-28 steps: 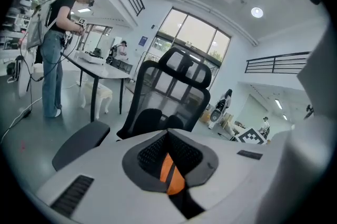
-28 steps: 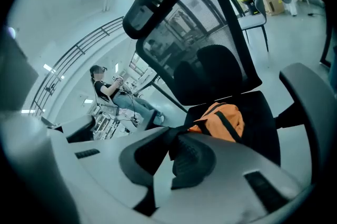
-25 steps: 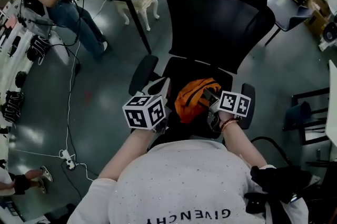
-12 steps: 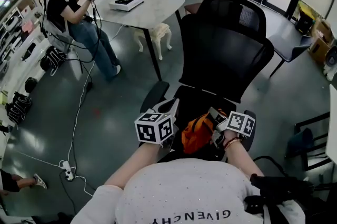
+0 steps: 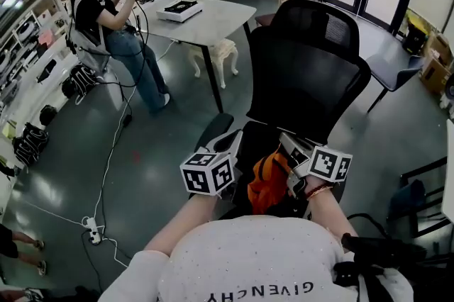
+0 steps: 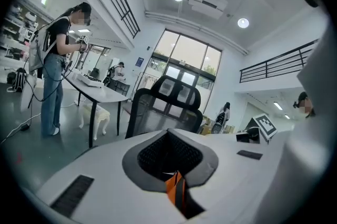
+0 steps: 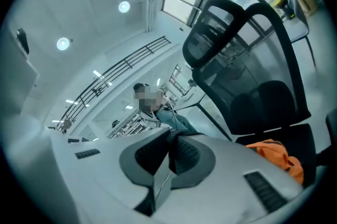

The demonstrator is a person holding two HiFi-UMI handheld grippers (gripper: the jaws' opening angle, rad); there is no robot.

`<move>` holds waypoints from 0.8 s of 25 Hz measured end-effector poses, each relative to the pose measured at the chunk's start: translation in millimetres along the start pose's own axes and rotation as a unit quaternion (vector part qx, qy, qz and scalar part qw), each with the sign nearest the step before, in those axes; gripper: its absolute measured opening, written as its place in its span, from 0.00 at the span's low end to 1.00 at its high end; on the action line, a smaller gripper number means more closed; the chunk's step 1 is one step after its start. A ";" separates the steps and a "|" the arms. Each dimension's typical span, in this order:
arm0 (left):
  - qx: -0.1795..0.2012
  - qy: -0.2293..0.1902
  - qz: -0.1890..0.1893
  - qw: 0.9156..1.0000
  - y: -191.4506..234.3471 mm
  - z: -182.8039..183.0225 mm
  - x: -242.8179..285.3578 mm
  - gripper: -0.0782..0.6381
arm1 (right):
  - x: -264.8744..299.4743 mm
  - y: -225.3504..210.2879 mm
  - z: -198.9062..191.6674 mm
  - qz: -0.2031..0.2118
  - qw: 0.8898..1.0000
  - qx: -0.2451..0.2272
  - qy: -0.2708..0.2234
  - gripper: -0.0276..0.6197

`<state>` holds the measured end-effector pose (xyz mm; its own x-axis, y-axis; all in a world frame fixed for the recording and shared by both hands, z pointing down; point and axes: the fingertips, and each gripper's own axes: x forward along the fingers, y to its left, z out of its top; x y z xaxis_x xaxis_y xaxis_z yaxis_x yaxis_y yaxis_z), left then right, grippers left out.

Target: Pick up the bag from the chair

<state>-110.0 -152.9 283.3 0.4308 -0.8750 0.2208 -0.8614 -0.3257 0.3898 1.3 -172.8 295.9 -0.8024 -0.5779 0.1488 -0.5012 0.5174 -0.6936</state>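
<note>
Office chair [image 5: 305, 74] seat: bag [image 5: 268, 180] over it, limp, probably light.
Left tongs [image 6: 175, 186], right tongs [image 7: 171, 157] each clamp a strap: sound holds.

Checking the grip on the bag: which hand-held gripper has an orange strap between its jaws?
The left hand-held gripper: an orange strap is pinched between its shut jaws. The right hand-held gripper is shut too, but no orange shows between its jaws.
</note>
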 end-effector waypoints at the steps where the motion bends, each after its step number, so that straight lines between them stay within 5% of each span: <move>1: 0.001 -0.006 -0.010 1.000 -5.0 5.1 -0.3 0.12 | -1.1 8.5 8.4 0.009 1.000 -0.006 -0.008 0.04; 9: 0.048 -0.059 -0.078 0.994 -43.9 70.9 -12.6 0.12 | -17.3 97.4 70.2 0.075 0.986 -0.126 -0.082 0.04; 14: 0.072 -0.096 -0.095 0.988 -65.5 95.1 -43.1 0.12 | -35.3 146.4 97.5 0.075 0.966 -0.210 -0.130 0.04; 20: 0.085 -0.113 -0.089 0.986 -65.8 100.9 -74.2 0.12 | -45.2 170.1 93.6 0.066 0.960 -0.234 -0.137 0.04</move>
<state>-112.4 -102.7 151.1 0.5246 -0.8498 -0.0503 -0.8187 -0.5198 0.2438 -17.5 -117.8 105.2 -0.7853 -0.5996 -0.1541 -0.5439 0.7871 -0.2908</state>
